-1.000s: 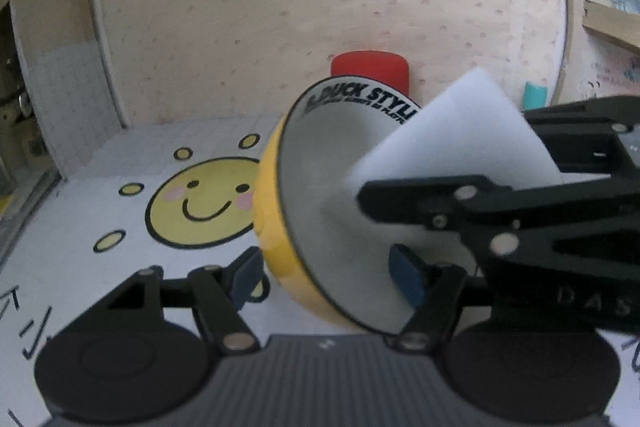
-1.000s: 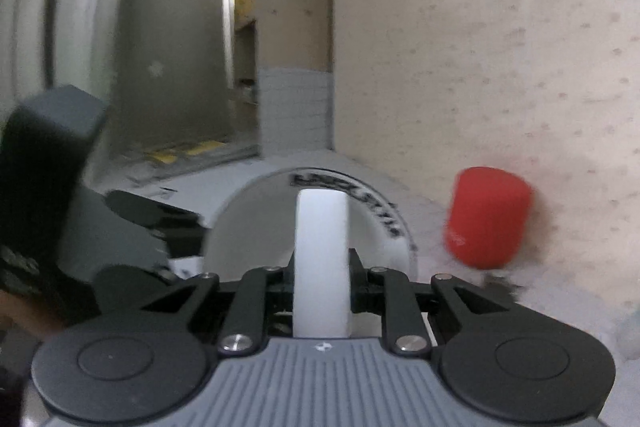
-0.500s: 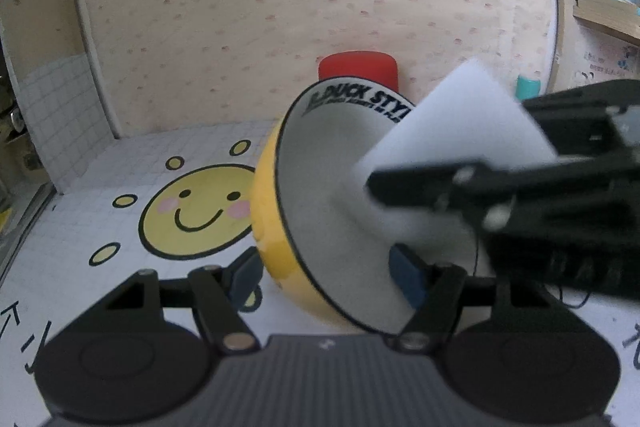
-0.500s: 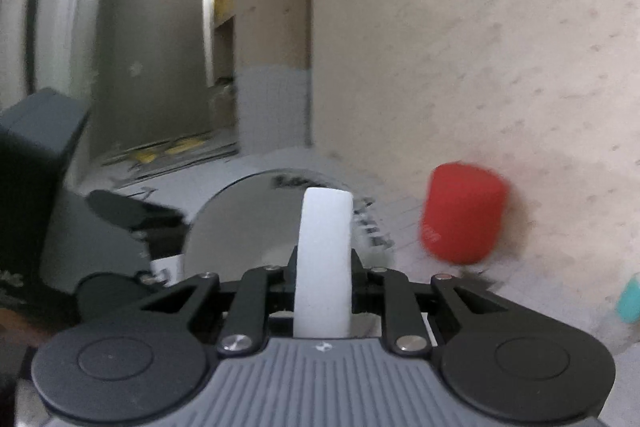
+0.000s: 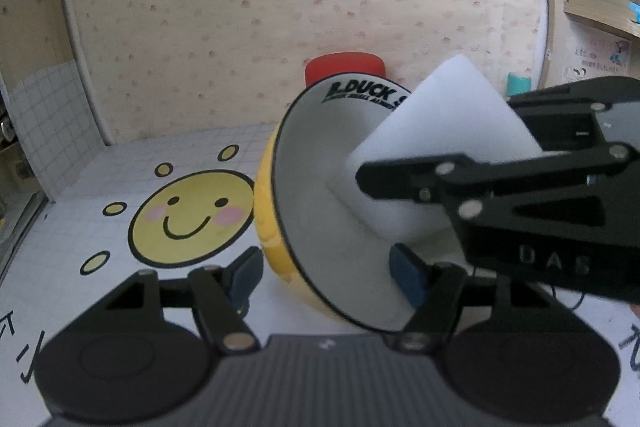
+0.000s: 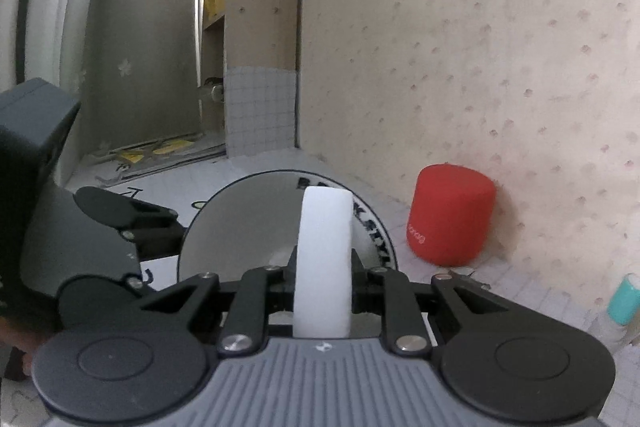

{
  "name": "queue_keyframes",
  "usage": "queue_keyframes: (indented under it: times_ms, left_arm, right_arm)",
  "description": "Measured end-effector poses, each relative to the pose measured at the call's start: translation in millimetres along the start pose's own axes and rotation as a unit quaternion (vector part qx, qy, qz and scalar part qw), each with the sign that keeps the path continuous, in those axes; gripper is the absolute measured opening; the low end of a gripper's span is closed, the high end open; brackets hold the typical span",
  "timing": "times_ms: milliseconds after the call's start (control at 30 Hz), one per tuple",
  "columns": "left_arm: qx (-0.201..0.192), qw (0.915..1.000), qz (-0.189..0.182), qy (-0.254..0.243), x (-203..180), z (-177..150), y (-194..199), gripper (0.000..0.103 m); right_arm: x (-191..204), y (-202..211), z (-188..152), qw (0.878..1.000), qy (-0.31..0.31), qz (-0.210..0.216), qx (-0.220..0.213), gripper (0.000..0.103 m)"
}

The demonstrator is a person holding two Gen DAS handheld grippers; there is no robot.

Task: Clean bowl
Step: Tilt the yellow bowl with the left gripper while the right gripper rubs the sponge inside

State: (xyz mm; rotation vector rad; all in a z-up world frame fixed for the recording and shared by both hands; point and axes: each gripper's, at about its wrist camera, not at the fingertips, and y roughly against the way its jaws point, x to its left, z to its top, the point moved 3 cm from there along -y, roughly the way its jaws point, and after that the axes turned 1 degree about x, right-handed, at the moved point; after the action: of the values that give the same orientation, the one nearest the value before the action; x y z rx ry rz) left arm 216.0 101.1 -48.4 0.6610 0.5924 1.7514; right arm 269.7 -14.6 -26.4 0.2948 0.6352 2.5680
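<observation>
A yellow bowl (image 5: 312, 211) with a white inside and black lettering on its rim is tipped on its side, mouth facing right. My left gripper (image 5: 326, 281) is shut on the bowl's lower wall, one blue pad outside and one inside. A white sponge (image 5: 440, 131) reaches into the bowl from the right and presses on the inside. In the right wrist view my right gripper (image 6: 322, 275) is shut on the sponge (image 6: 322, 247), which stands edge-on before the bowl (image 6: 240, 227). The left gripper's dark body (image 6: 120, 219) sits at the left.
A red cylinder (image 6: 450, 221) stands against the speckled wall behind the bowl. A teal-capped item (image 6: 624, 297) sits at the far right. The table's white grid mat carries a smiling sun (image 5: 192, 215) left of the bowl. A shelf with books (image 5: 600, 7) hangs at upper right.
The sponge has shifted slightly to the left across the bowl's inside. The right wrist view has swung a little, so the red cylinder sits further left. Both grips are unchanged.
</observation>
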Motion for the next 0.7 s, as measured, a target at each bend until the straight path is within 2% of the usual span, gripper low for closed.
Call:
queue_keyframes:
  times_ms: [133,367,500,700]
  left_arm:
    - [0.000,0.9999,-0.010,-0.008,10.4,2.3,-0.2,0.069]
    - [-0.003,0.9998,-0.015,-0.010,19.0,5.9,-2.8,0.069]
    - [-0.001,0.9998,-0.015,-0.010,20.6,7.7,-5.2,0.069]
    - [0.001,0.9998,-0.012,-0.017,23.9,13.3,-11.6,0.070]
  right_arm:
    - [2.9,-0.3,-0.3,1.000,-0.002,0.014,0.004,0.018]
    - [2.8,10.9,5.6,0.999,0.006,0.002,-0.038,0.018]
    - [0.9,6.1,2.0,0.999,0.034,-0.031,-0.017,0.018]
    - [0.6,-2.9,-3.1,1.000,0.017,-0.011,0.014,0.018]
